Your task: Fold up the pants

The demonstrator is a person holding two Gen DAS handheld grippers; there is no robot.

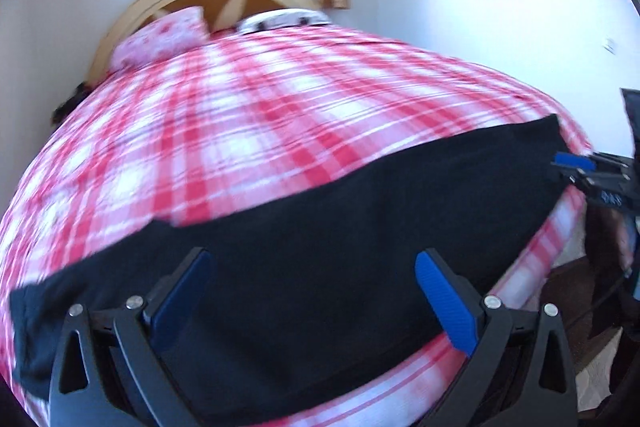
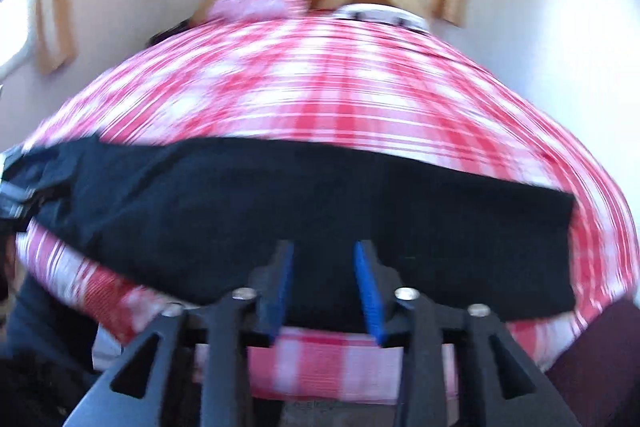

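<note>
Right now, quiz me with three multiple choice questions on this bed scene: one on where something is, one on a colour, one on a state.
1. The pants lie:
A. near the bed's foot edge
B. on the pillow
C. on the floor

2. The bedcover is:
A. plain green
B. red and white plaid
C. yellow with dots

3. The left gripper is:
A. clamped on a pillow
B. open
C. holding a book

Answers:
1 A: the dark strip crosses the near edge.
2 B: plaid shows in both views.
3 B: nothing sits between its pads.
</note>
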